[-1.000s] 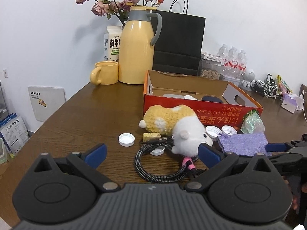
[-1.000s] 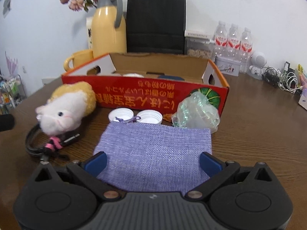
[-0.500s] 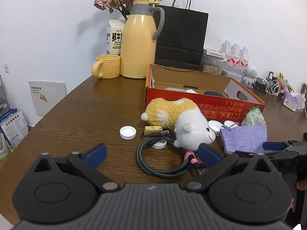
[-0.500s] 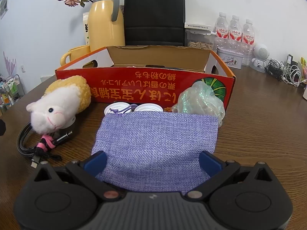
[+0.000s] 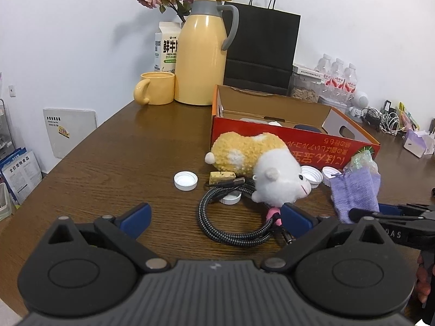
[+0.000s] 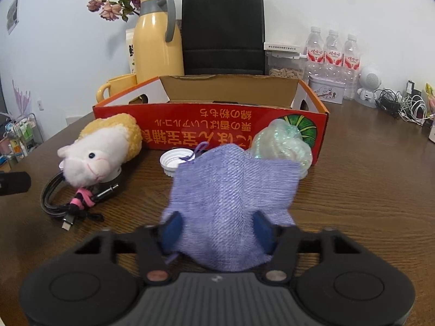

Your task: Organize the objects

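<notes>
Since 0.5 s ago our right gripper (image 6: pixel 217 229) clenched the purple pouch (image 6: pixel 231 190), bunching it; cardboard box (image 6: pixel 212 125) lies upper-center, straight ahead; left gripper (image 5: pixel 214 216) released.

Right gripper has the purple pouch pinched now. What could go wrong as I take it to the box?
1. The right gripper grips only the near edge of the pouch; the limp cloth may slip out.
2. Its far edge lies against the plastic bag and a cap, with its drawstring over the cap; lifting might drag them.
3. The box wall stands in front; a low carry could snag it.
</notes>
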`<state>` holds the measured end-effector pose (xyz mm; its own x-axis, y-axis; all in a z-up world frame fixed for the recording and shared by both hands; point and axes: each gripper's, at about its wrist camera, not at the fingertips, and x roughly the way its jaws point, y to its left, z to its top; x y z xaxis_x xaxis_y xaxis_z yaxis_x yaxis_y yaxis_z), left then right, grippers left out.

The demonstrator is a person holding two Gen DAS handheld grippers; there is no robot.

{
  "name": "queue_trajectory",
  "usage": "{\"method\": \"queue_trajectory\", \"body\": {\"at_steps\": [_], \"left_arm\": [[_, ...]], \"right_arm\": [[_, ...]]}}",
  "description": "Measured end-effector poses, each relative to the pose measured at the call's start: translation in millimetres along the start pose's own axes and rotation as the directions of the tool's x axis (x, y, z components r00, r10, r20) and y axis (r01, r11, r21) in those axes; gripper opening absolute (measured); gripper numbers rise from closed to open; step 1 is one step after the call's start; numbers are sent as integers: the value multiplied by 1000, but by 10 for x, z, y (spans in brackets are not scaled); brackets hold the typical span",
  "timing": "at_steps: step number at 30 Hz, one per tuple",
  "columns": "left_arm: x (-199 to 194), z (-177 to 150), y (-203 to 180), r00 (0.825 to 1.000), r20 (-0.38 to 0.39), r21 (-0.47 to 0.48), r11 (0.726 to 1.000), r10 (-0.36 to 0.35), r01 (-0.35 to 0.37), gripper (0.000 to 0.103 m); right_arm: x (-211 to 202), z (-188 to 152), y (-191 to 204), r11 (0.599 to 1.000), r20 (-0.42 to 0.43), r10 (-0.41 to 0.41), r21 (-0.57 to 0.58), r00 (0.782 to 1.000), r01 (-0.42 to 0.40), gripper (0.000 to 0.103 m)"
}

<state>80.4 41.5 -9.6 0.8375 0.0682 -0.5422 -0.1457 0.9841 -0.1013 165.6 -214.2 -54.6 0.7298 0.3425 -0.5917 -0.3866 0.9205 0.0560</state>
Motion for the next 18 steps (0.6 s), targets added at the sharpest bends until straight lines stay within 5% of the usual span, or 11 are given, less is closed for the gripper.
{"method": "queue_trajectory", "body": {"at_steps": [6,18], "left_arm": [[5,-6,-13,1000,-2,4,1000,3,-3,103],[50,-37,-29,1000,-19,11,1000,-1,1,103]], "right_arm": [[-64,-6,-103,998,37,13,58,999,-16,8],[-287,-32,-40,999,174,-10,33,985,5,8]]}}
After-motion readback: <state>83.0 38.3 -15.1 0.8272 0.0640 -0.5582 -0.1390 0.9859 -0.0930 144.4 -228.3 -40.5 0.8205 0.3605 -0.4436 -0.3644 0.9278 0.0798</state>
